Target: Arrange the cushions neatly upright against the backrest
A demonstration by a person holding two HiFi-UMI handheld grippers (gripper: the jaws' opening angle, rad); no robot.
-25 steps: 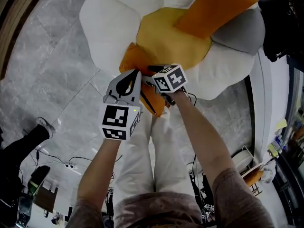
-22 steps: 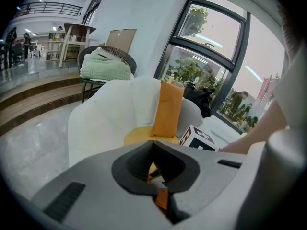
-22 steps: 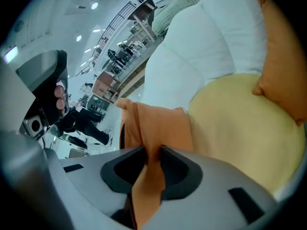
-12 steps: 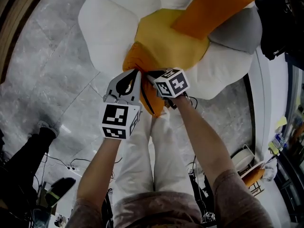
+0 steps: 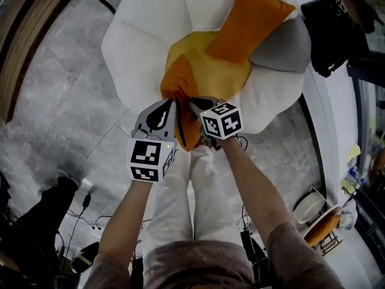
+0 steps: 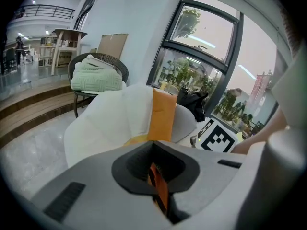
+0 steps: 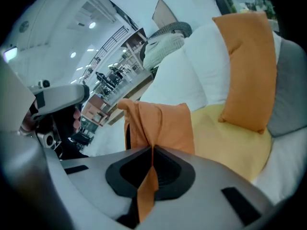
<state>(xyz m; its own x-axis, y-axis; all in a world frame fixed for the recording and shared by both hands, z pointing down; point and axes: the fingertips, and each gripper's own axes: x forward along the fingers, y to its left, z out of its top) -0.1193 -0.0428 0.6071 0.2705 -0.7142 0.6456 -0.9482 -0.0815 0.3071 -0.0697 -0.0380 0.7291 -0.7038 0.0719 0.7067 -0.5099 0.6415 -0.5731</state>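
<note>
A small orange cushion (image 5: 180, 98) hangs bunched at the front of the yellow seat (image 5: 204, 59) of a white petal-shaped armchair (image 5: 138, 47). My left gripper (image 5: 172, 108) and my right gripper (image 5: 194, 106) both hold its edge, side by side. Orange fabric is pinched between the shut jaws in the left gripper view (image 6: 159, 188) and in the right gripper view (image 7: 147, 178). A larger orange cushion (image 5: 249, 20) leans upright against the backrest, with a grey cushion (image 5: 283, 47) to its right.
A black bag (image 5: 331, 29) sits at the chair's right. In the left gripper view a wicker chair with a green blanket (image 6: 96, 75) stands behind, by wooden steps (image 6: 29, 114). A person's shoe (image 5: 69, 182) and cables (image 5: 90, 221) lie on the marble floor.
The small orange cushion has been drawn up off the seat's front edge and bunched between the two grippers. Both grippers have shifted slightly toward the seat.
</note>
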